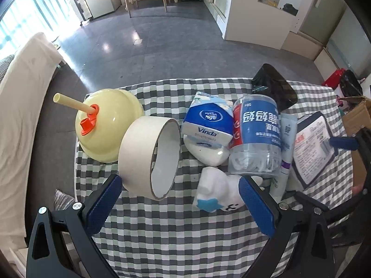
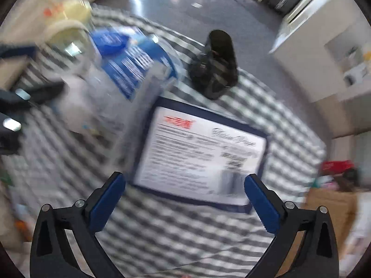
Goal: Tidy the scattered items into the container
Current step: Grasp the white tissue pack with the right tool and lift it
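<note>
Scattered items lie on a checked cloth (image 1: pixel 162 231). In the left wrist view I see a tape roll (image 1: pixel 148 157), a yellow plunger (image 1: pixel 104 125), a Vinda tissue pack (image 1: pixel 206 125), a clear floss-pick jar (image 1: pixel 257 136), a white tube (image 1: pixel 284 153), white socks (image 1: pixel 215 192), a flat printed packet (image 1: pixel 313 146) and a black pouch (image 1: pixel 273 88). My left gripper (image 1: pixel 180 203) is open, just before the tape roll and socks. My right gripper (image 2: pixel 185 199) is open above the near edge of the packet (image 2: pixel 201 155). The right wrist view is blurred; the jar (image 2: pixel 125 76) and the pouch (image 2: pixel 215 69) show.
A cardboard box (image 1: pixel 357 118) stands off the table's right side; it also shows in the right wrist view (image 2: pixel 331 208). A white-covered bed or sofa (image 1: pixel 20 106) lies to the left. Grey floor (image 1: pixel 162 46) lies beyond the table's far edge.
</note>
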`<action>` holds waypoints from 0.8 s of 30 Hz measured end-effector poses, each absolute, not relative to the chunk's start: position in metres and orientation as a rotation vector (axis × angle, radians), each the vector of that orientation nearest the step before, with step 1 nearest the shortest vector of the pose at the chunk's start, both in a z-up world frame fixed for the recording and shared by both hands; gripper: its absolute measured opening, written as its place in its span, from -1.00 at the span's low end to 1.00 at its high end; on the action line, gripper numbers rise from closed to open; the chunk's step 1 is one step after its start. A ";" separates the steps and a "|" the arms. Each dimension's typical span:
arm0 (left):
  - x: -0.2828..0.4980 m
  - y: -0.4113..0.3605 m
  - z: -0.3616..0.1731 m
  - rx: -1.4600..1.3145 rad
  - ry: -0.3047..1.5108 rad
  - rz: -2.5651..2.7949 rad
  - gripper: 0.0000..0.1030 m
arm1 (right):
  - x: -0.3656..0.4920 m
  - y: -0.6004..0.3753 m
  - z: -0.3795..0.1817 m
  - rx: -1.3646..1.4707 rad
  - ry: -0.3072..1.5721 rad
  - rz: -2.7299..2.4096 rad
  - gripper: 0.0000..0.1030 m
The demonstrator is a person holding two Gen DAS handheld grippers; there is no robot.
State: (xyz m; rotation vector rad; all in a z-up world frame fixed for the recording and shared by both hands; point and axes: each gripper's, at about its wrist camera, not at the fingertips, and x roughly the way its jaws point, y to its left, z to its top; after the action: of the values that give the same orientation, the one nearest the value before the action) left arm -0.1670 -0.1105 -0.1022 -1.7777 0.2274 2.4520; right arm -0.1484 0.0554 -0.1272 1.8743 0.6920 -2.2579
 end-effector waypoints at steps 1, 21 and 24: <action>-0.167 -0.110 -0.103 -1.777 0.235 2.458 1.00 | -0.150 0.054 -0.130 1.874 0.712 -2.268 0.99; -0.168 -0.117 -0.104 -1.763 0.220 2.458 1.00 | -0.166 0.064 -0.145 1.840 0.665 -2.395 0.26; -0.166 -0.117 -0.104 -1.765 0.214 2.458 1.00 | -0.162 0.064 -0.129 1.816 0.638 -2.435 -0.28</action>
State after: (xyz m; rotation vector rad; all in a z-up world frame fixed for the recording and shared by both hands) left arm -0.1665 -0.1172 -0.1040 -1.7654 0.2137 2.4584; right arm -0.1617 0.0637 -0.1288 1.8156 0.6380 -2.4352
